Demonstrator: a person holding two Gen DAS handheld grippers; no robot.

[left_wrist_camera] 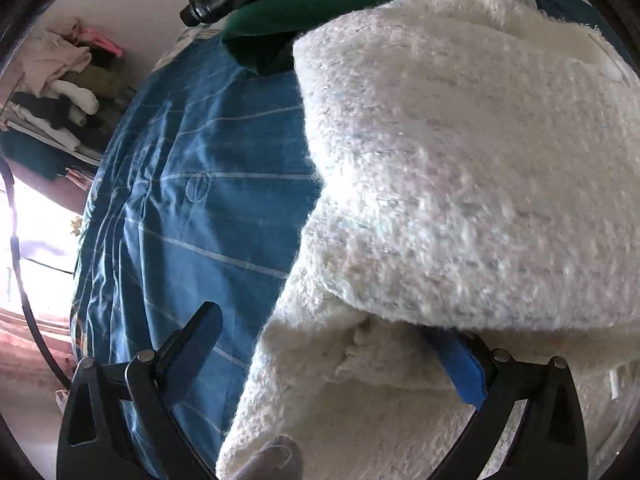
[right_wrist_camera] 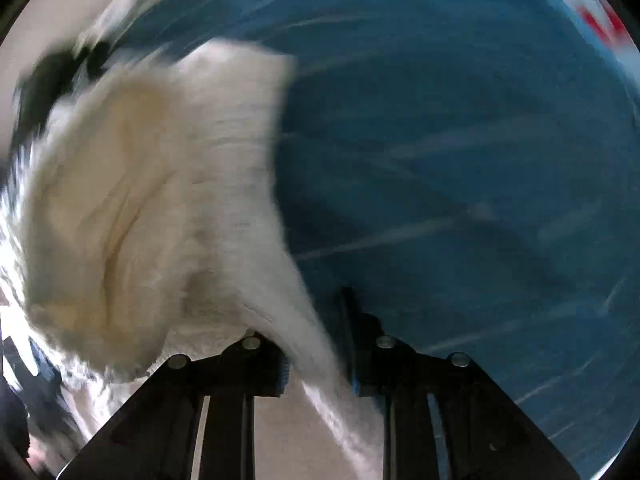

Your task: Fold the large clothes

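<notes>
A fluffy cream-white garment (left_wrist_camera: pixel 460 160) lies in thick folds on a blue bedspread (left_wrist_camera: pixel 192 200) with thin white lines. My left gripper (left_wrist_camera: pixel 332 344) is wide open at its left edge; the left finger (left_wrist_camera: pixel 200 332) is over the bedspread, the blue-padded right finger (left_wrist_camera: pixel 460 364) is tucked under a fold. In the blurred right wrist view, my right gripper (right_wrist_camera: pixel 320 352) is closed on a strip of the same garment (right_wrist_camera: pixel 160 200), which bunches up to the left over the bedspread (right_wrist_camera: pixel 460 160).
A green garment (left_wrist_camera: pixel 288 12) and a black item (left_wrist_camera: pixel 216 0) lie at the far end of the bed. A rack of piled clothes (left_wrist_camera: pixel 68 92) stands at the left by a bright window (left_wrist_camera: pixel 36 240). Something red (right_wrist_camera: pixel 604 24) shows at the upper right.
</notes>
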